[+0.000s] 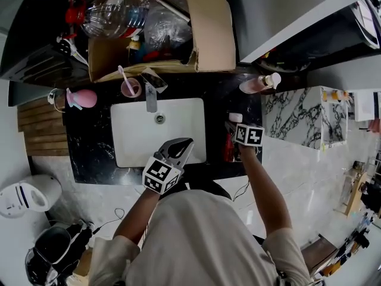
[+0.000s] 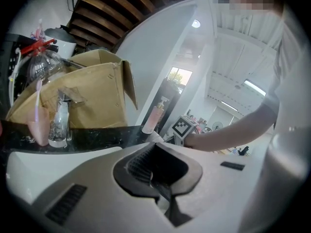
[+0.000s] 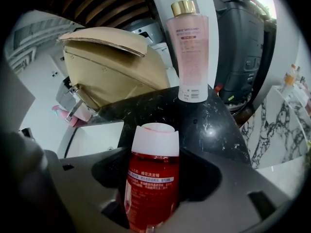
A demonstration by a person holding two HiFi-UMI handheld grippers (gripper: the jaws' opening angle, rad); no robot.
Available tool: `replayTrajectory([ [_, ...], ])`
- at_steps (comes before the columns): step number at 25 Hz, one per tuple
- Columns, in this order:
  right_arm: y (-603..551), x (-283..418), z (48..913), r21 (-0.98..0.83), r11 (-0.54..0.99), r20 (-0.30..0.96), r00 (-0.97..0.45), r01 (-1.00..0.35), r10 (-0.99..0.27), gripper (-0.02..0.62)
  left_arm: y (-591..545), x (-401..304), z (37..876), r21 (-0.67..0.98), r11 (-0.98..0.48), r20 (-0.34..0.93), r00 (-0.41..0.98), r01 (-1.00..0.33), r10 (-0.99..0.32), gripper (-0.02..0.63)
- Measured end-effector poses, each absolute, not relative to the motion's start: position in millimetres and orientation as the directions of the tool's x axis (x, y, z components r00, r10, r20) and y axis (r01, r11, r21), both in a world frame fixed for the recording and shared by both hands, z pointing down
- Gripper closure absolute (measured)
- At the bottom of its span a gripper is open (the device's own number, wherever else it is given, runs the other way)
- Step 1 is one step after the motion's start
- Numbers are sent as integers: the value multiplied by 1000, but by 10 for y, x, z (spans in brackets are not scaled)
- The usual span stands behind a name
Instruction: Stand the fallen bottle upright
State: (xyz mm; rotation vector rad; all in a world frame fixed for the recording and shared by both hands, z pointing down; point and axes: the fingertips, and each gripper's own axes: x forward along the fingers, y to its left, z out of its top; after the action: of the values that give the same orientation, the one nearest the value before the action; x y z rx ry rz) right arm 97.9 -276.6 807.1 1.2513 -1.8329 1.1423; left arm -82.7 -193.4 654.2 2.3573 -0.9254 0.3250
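Note:
A red bottle [image 3: 151, 186] with a white cap [image 3: 154, 139] sits between the jaws of my right gripper [image 3: 153, 198]. The jaws stand wide on either side of it, with a dark gap at its left side. In the head view the red bottle [image 1: 228, 149] stretches along the black counter [image 1: 89, 142] by the sink's right rim, cap [image 1: 236, 117] at the far end. My right gripper [image 1: 232, 137] hangs over it, pointing steeply down. My left gripper [image 1: 181, 146] hovers over the sink's front edge, its jaws closed together with nothing in them [image 2: 160, 178].
A pink pump bottle [image 3: 187, 47] stands upright just beyond the red one. Behind the white sink [image 1: 128, 136] are a faucet [image 1: 150, 94], a pink cup [image 1: 130, 87] and a cardboard box [image 1: 208, 34] full of bottles. A marble-patterned surface [image 1: 294, 118] lies to the right.

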Motion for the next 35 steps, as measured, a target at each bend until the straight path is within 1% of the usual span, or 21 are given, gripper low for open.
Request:
replayTrajectory([
  [12,-2526,948,7581,-326,298,791,-432,-897,-433,290,-1614,-726,6387,402,-606,417,726,-686,-546,598],
  [21,-2274,938,7294,-288,381,745,-455,-879,-488,290,-1319,-691,6243,378,-622,405,727,-686,-555,598],
  [31,-2069,1007,7139,-270,401,724,-459,-876,-515,290,-1145,-726,6100,368,-623,380,723,-690,-577,598],
  [35,-2016,1017,7101,-274,418,724,-472,-866,-504,290,-1161,-731,6028,352,-628,375,719,-694,-585,598],
])
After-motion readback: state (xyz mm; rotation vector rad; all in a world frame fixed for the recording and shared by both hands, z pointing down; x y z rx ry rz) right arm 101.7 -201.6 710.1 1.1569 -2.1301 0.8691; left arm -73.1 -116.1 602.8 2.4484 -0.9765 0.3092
